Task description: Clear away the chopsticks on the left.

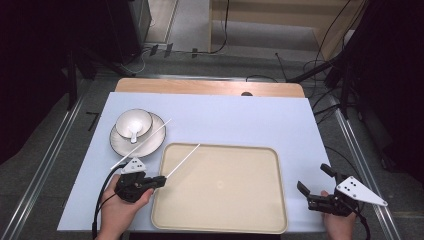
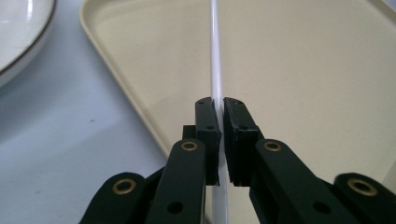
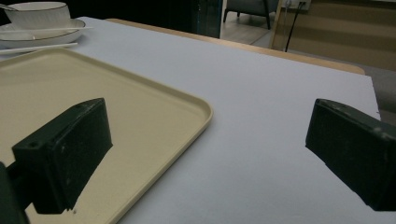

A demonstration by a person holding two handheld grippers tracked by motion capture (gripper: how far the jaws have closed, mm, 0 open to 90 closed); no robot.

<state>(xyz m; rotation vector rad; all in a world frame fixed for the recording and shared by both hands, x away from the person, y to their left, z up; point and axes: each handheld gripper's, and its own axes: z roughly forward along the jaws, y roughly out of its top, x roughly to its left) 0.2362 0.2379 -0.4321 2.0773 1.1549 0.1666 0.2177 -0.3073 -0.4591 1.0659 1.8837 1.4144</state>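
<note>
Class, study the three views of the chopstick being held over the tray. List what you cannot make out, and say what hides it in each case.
- Left gripper view: the held chopstick runs off the top edge, so its tip is cut off; its lower end passes behind the pads.
- High view: the spoon in the bowl is too small for detail.
- Right gripper view: the tray is cut off at the left edge and partly hidden by a finger.

The gripper [image 3: 205,154] stands wide open over the tray's [image 3: 140,112] corner and the table [image 3: 261,93].
</note>
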